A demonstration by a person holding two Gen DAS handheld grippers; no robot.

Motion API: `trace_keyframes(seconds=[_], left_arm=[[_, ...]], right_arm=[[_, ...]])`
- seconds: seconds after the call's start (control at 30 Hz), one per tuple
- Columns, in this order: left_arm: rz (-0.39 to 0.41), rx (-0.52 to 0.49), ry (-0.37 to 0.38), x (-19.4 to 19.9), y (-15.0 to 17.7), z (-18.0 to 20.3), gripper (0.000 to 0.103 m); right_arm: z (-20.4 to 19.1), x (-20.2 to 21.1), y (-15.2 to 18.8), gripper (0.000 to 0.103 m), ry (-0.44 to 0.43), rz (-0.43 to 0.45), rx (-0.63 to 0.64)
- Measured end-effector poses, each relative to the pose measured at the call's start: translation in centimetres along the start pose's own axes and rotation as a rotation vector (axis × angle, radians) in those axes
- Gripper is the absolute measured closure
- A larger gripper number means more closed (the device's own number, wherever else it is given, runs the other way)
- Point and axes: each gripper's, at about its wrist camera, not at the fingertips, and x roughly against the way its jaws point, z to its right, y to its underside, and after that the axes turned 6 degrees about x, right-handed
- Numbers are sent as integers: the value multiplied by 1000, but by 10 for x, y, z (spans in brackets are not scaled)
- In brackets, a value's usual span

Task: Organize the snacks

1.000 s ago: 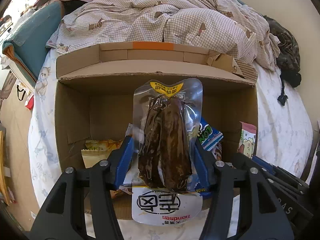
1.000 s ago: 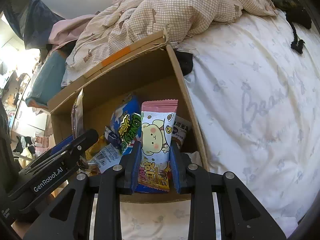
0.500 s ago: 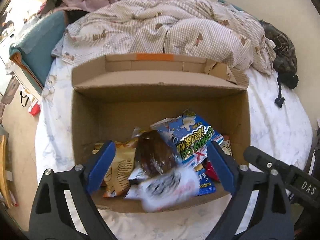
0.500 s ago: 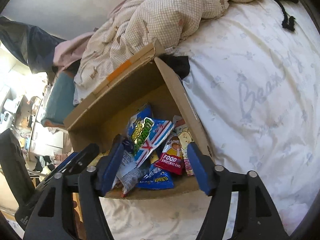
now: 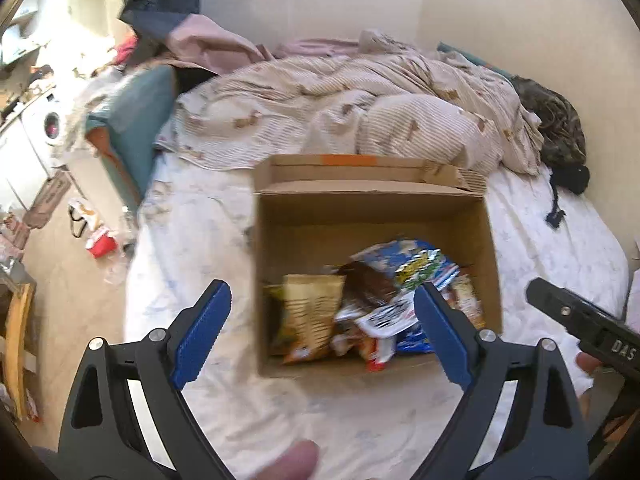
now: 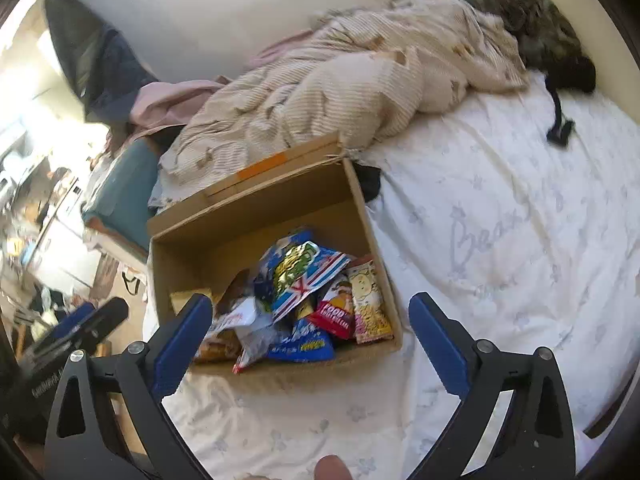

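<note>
Crinkly foil snack packets (image 6: 304, 300) heaped in cardboard box (image 5: 376, 208) on bed: light, soft, slippery; pinch by sealed edge. Left gripper (image 5: 320, 338) fingers wide, empty; right gripper (image 6: 310, 340) fingers opening, empty.

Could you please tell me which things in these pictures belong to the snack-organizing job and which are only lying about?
Part of the job:
- cardboard box
- snack packets piled inside it
- left gripper, open and empty
- right gripper, jaws opening, nothing between them

Just lying about:
- checked duvet
- teal cushion
- dark garment
- red and white litter on the floor
</note>
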Motion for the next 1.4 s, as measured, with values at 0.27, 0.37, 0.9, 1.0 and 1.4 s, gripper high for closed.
trace_keyframes(seconds=[0.27, 0.37, 0.9, 1.0, 1.4], left_arm=[[63, 28, -54, 39, 37, -42, 12], [55, 69, -55, 47, 50, -54, 9], [126, 84, -37, 63, 79, -73, 0], [130, 82, -28, 63, 79, -70, 0], [107, 67, -25, 58, 83, -63, 0]], right_arm=[[-26, 26, 33, 0, 47, 48, 103], [-33, 32, 46, 0, 60, 57, 117], [-71, 43, 77, 0, 172, 151, 271], [-73, 39, 77, 0, 175, 139, 275], [-71, 38, 78, 0, 184, 134, 274]])
